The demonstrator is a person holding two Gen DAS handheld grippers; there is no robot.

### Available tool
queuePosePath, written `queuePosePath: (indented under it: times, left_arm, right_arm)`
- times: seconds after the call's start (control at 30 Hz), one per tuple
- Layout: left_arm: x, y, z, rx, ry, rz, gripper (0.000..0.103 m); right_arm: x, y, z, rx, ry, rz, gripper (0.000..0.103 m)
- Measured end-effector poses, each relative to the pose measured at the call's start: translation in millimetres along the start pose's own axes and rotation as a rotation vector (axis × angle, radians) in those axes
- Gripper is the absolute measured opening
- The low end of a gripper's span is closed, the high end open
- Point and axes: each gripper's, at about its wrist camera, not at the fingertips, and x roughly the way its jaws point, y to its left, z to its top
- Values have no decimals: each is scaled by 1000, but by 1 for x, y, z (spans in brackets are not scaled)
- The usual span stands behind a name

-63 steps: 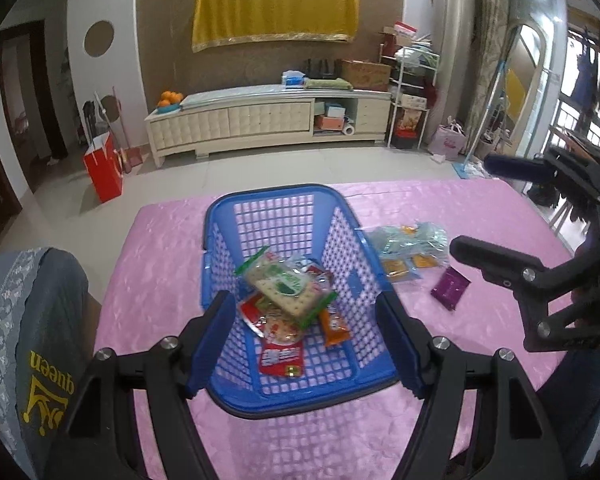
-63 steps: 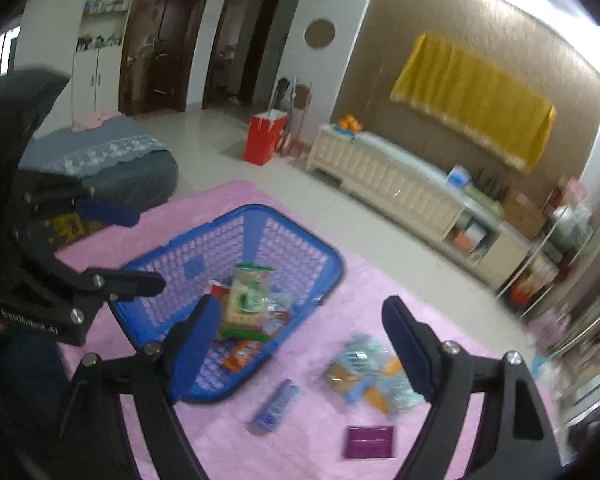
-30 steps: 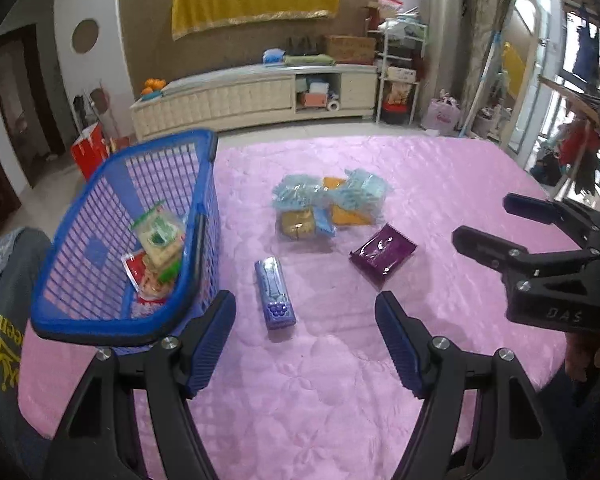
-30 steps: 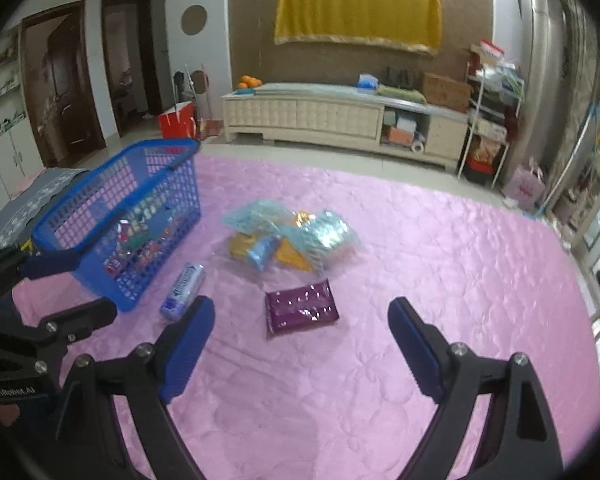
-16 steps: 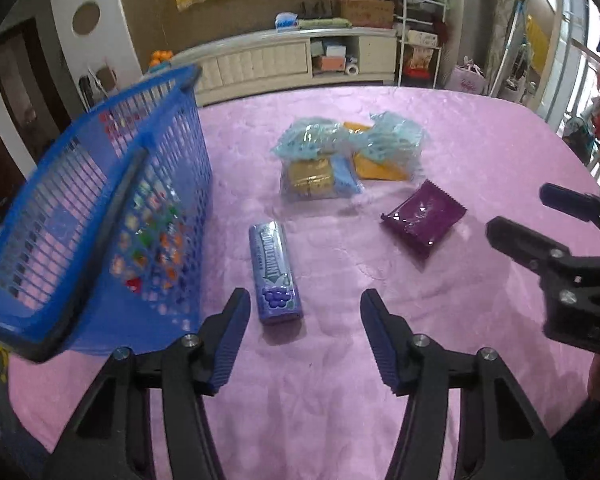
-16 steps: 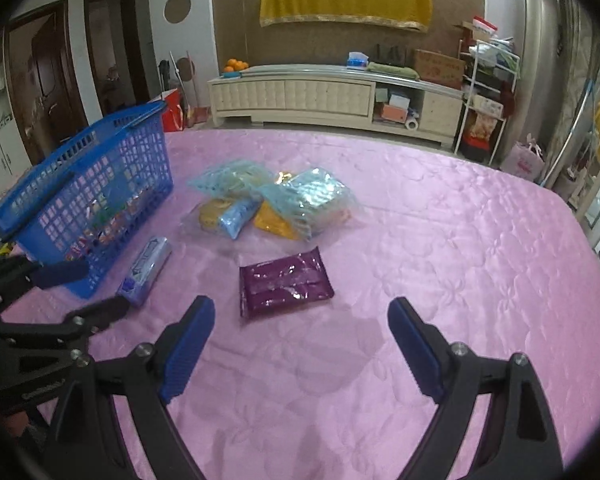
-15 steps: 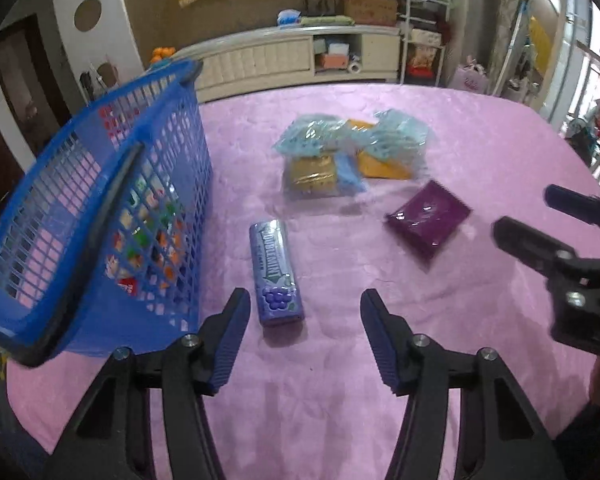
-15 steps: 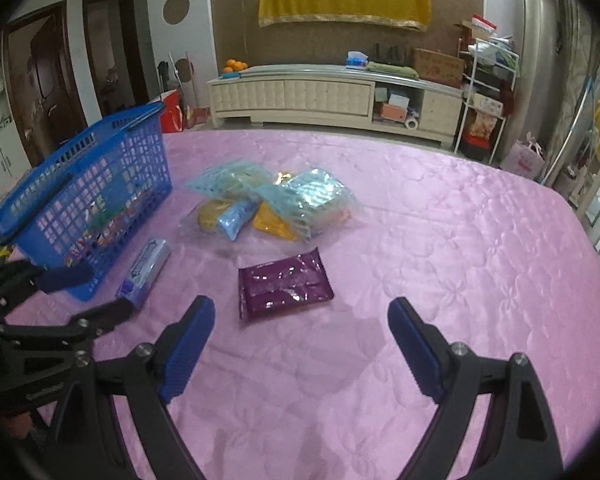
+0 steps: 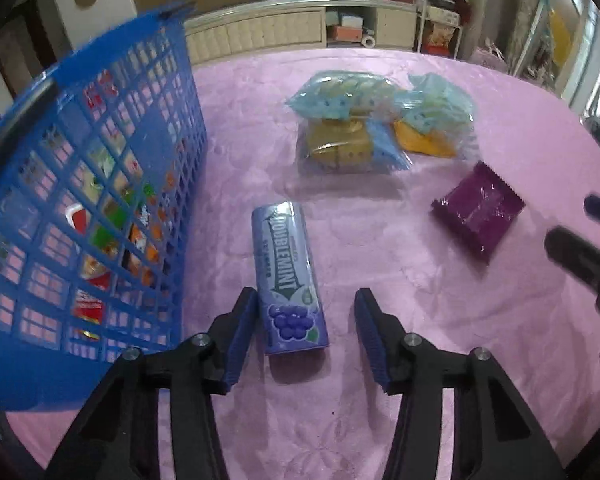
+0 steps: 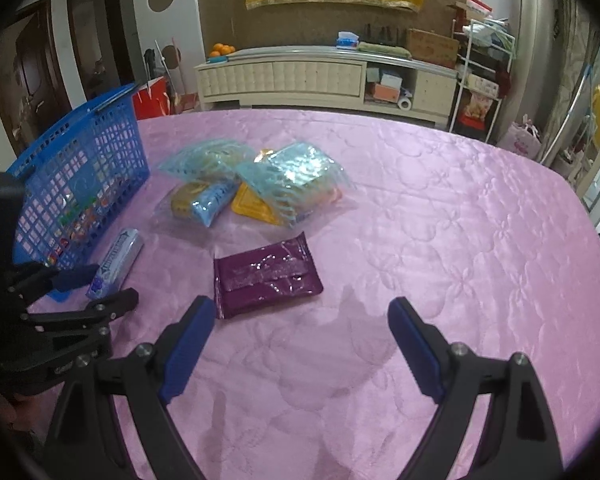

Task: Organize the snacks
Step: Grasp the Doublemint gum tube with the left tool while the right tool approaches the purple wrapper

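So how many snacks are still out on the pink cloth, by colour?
Blue-purple gum pack: 1
Dark purple packet: 1
Clear light-blue bags: 3, as far as the overlapping pile shows
Total: 5 outside the blue basket

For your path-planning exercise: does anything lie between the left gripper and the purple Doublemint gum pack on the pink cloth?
Nothing visible does. The gum pack lies flat, its near end already between the left gripper's closing fingers, with the pads not yet pressing. The blue basket stands just beside it.
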Motion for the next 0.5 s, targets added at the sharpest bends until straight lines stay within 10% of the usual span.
queuePosePath:
  times: [0.17, 0.5]
  left_arm:
    - [1, -1, 0, -21, 5, -46, 31]
    - [-12, 1, -2, -62, -12, -72, 30]
  right_arm:
    - [4, -2, -1, 13, 19, 6, 91]
    - [17, -8, -3, 62, 90, 75, 91]
